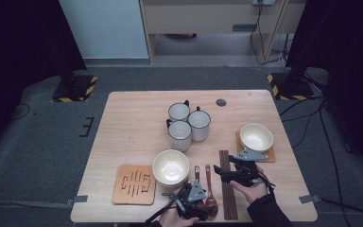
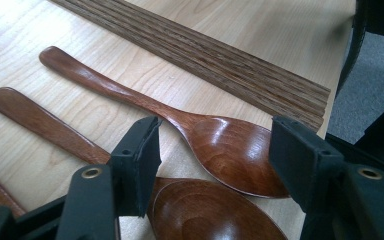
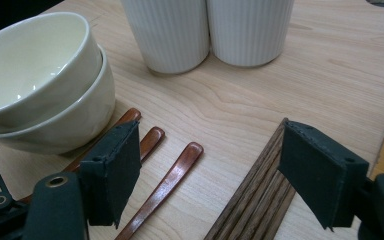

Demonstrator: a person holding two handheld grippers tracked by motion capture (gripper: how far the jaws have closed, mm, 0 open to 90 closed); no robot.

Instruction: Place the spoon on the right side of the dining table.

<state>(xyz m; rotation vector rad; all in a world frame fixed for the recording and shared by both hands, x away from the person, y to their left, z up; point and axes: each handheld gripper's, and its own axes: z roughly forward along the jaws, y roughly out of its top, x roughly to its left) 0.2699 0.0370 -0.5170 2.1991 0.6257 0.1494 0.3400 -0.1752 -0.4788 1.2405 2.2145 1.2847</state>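
we count three mugs (image 1: 189,124), three bowls (image 1: 170,167), spoons (image 2: 220,145) and a row of chopsticks (image 1: 228,187). both grippers, left (image 1: 194,201) and right (image 1: 227,174), gape apart, holding nothing.

Wooden spoons (image 2: 230,150), two, dark brown, glossy: flat on table, bowls up, side by side between left gripper (image 2: 215,165) open jaws, handles pointing away

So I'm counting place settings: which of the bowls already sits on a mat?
The single bowl at the right, resting on an orange mat. The stacked bowls stand on bare table beside the other mat.
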